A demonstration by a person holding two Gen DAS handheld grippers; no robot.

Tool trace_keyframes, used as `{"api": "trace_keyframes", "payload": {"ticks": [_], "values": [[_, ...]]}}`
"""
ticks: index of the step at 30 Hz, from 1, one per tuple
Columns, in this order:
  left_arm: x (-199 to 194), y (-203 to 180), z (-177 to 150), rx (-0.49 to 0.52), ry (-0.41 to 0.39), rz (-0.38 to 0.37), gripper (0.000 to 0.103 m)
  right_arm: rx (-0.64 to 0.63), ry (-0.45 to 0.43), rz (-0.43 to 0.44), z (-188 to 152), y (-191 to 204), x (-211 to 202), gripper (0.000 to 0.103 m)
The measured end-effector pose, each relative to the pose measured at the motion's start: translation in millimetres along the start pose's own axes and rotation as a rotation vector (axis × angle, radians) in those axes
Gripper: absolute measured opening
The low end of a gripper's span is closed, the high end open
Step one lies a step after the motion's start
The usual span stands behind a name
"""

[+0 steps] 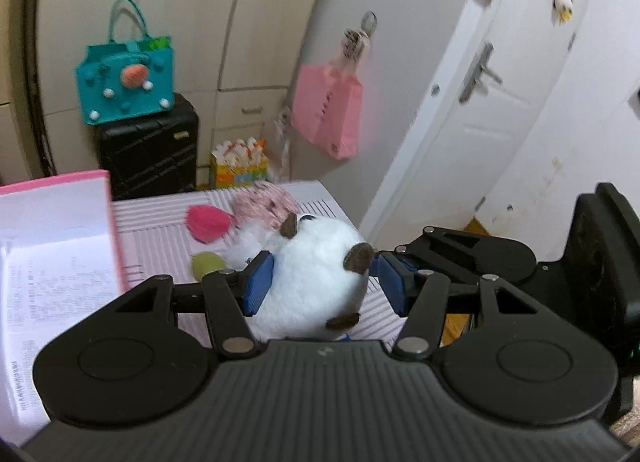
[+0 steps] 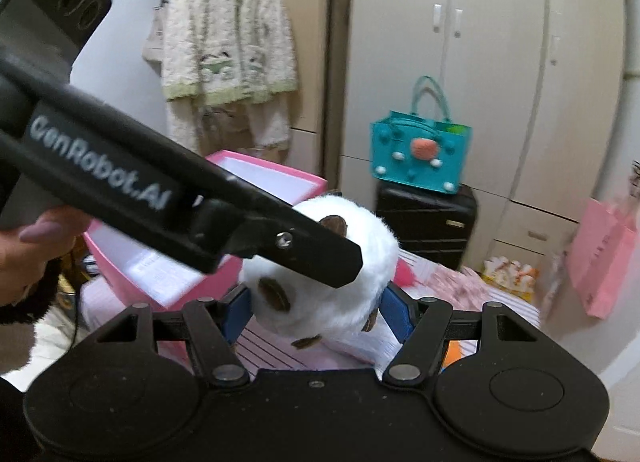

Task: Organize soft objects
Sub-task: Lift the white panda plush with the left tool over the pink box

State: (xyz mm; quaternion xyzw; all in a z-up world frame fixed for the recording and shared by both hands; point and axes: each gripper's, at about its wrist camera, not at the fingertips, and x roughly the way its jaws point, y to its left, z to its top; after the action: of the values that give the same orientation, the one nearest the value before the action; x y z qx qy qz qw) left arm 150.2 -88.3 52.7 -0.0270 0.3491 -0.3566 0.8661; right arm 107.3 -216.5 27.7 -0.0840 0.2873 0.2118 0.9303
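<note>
A round white plush toy (image 1: 316,274) with brown patches is held above the striped table (image 1: 160,230). My left gripper (image 1: 322,282) has its blue pads (image 1: 258,282) against both sides of the toy. My right gripper (image 2: 316,308) also has its blue pads (image 2: 396,312) on both sides of the same toy (image 2: 340,274). The left gripper's black arm (image 2: 180,198) crosses the right wrist view in front of the toy. A pink box (image 2: 168,274) stands open on the table to the left. A pink soft piece (image 1: 208,222), a green one (image 1: 206,266) and a patterned pink cloth (image 1: 264,204) lie on the table beyond the toy.
A teal felt bag (image 1: 126,82) sits on a black suitcase (image 1: 150,150) by the wardrobe. A pink paper bag (image 1: 328,114) hangs from a hook. A white door (image 1: 500,94) is on the right. A fluffy cardigan (image 2: 228,34) hangs on the wall.
</note>
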Motion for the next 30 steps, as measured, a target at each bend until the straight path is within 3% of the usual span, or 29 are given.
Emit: {"api": "trace_keyframes", "payload": {"ticks": [10, 16, 21, 30], "values": [[-52, 65, 5, -0.080, -0.088, 0.130, 0.056, -0.175, -0.026, 0.103, 60, 52, 47, 0.071], [-52, 118, 11, -0.139, -0.114, 0.221, 0.056, -0.261, -0.023, 0.143, 92, 69, 99, 0.071], [-25, 171, 20, -0.233, -0.070, 0.271, 0.056, -0.271, 0.025, 0.180, 102, 63, 154, 0.071], [49, 244, 27, -0.362, 0.112, 0.288, 0.056, -0.296, 0.183, 0.159, 92, 60, 228, 0.070]]}}
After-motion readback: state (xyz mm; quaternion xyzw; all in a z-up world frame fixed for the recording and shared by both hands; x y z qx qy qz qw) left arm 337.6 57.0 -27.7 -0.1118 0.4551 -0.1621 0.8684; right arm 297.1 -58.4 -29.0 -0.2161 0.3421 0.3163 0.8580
